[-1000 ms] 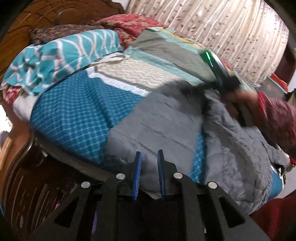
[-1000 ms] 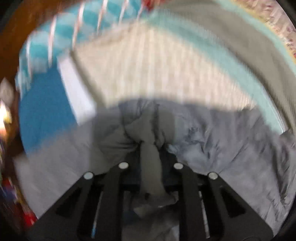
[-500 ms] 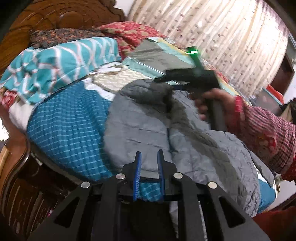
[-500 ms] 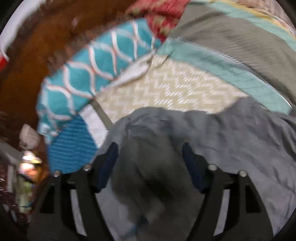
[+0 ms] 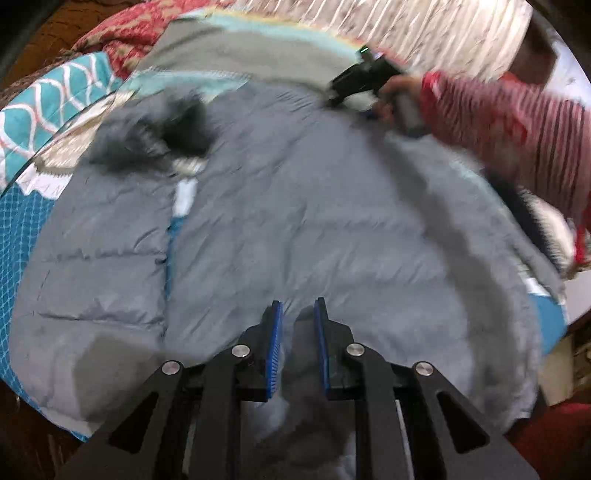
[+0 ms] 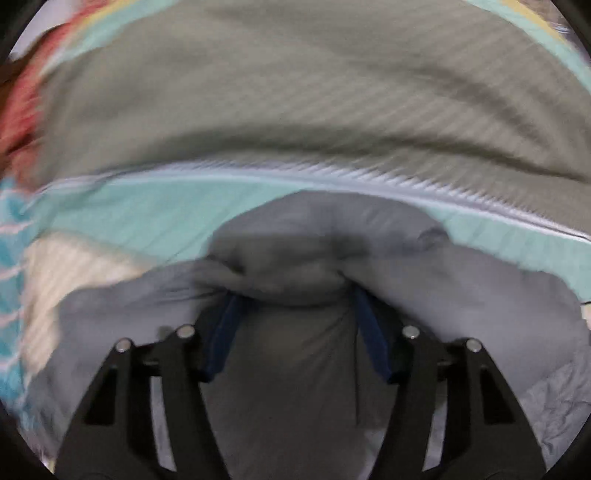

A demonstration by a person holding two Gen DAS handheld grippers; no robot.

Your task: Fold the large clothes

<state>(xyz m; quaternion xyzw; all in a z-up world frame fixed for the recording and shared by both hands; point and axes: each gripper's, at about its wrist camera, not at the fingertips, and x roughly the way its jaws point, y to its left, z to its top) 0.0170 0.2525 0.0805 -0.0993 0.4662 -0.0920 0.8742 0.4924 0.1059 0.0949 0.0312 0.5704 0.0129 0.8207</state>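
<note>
A large grey quilted jacket (image 5: 295, 229) lies spread over the bed, with a dark fur-trimmed hood (image 5: 159, 136) at the far left. My left gripper (image 5: 297, 314) is shut on a fold of the jacket's near hem. My right gripper (image 6: 295, 299) is open, its jaws wide apart around a bunched lump of the grey jacket (image 6: 317, 243) at its far edge. The right gripper (image 5: 365, 79) also shows in the left wrist view, held by a hand in a red striped sleeve at the jacket's far right.
The bed carries a patchwork cover of teal, grey and cream panels (image 6: 295, 92). A teal patterned pillow (image 5: 44, 99) and a red patterned cloth (image 5: 140, 29) lie at the head. Pleated curtains (image 5: 424, 22) hang behind. The bed's near edge drops off at the lower left (image 5: 22, 435).
The jacket has been drawn flat across the bed. My right gripper has opened wide and moved to the jacket's far edge. My left gripper has closed in over the near hem.
</note>
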